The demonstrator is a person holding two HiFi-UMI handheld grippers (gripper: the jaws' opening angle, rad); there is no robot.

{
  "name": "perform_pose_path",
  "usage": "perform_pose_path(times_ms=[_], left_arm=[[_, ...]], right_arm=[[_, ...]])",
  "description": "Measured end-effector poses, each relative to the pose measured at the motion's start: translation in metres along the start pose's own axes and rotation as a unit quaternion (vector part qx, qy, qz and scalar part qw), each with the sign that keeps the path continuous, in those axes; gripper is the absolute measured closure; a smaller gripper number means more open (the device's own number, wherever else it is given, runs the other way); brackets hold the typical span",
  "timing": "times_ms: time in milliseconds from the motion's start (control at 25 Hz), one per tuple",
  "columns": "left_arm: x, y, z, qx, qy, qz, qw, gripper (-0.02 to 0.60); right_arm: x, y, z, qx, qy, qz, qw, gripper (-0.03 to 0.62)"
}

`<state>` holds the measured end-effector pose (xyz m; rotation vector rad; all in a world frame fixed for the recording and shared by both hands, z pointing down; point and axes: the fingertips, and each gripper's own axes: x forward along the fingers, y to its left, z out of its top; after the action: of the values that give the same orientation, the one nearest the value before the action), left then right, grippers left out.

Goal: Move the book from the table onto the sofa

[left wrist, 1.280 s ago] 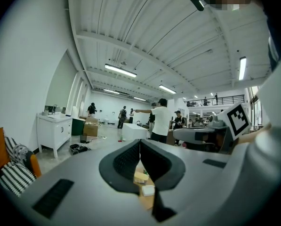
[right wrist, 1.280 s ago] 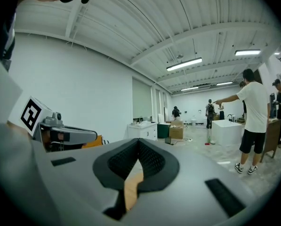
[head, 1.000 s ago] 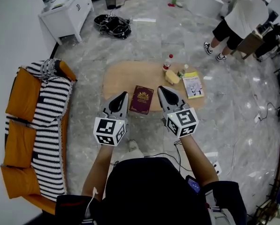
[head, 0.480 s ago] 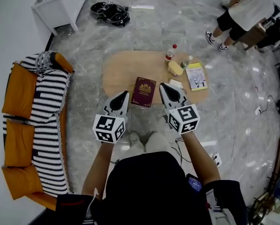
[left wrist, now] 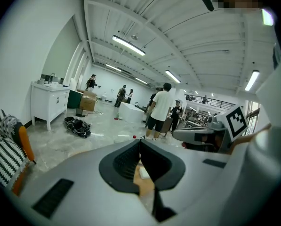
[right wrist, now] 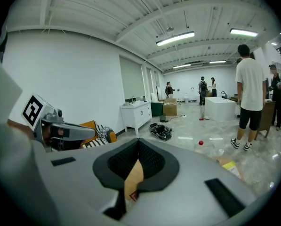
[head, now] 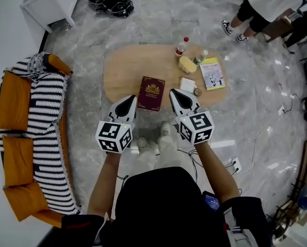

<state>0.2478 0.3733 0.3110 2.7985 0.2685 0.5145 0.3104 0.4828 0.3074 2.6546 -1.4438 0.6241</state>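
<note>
Book [head: 151,93], maroon with a gold crest, lies flat on the oval wooden bench [head: 123,71], just ahead of the fingers and between the two pairs. The left gripper [head: 127,103] and right gripper [head: 175,95] hover at the bench's near edge, fingers clenched together on nothing. The striped sofa [head: 45,117] stands well left of the left fingers.

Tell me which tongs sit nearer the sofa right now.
Left. The left tongs hang between the sofa and the red book; the right tongs are past the book's other side, farther from the sofa.
</note>
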Motion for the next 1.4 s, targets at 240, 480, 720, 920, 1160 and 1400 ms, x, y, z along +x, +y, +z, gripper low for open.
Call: perform_pose_path(times_ms=[240, 480, 720, 920, 1160, 1400], left_arm=[[0.028, 0.017, -0.027, -0.030, 0.012, 0.011, 0.9994, 0.565], [0.056, 0.034, -0.060, -0.061, 0.017, 0.026, 0.9976, 0.565], [0.087, 0.059, -0.096, -0.078, 0.033, 0.042, 0.9955, 0.565], [0.103, 0.074, -0.137, -0.092, 0.045, 0.058, 0.9931, 0.565], [0.125, 0.093, -0.188, -0.137, 0.051, 0.082, 0.9859, 0.565], [0.143, 0.104, -0.230, -0.157, 0.059, 0.092, 0.9815, 0.565]], right_arm=[[0.022, -0.028, -0.031, 0.001, 0.035, 0.006, 0.999, 0.588], [0.055, -0.049, -0.062, -0.002, 0.062, 0.016, 0.998, 0.588], [0.094, -0.062, -0.096, -0.006, 0.086, 0.027, 0.996, 0.588], [0.117, -0.075, -0.138, -0.013, 0.117, 0.039, 0.992, 0.588], [0.143, -0.092, -0.177, -0.029, 0.146, 0.050, 0.988, 0.588], [0.173, -0.095, -0.215, -0.057, 0.171, 0.068, 0.981, 0.588]])
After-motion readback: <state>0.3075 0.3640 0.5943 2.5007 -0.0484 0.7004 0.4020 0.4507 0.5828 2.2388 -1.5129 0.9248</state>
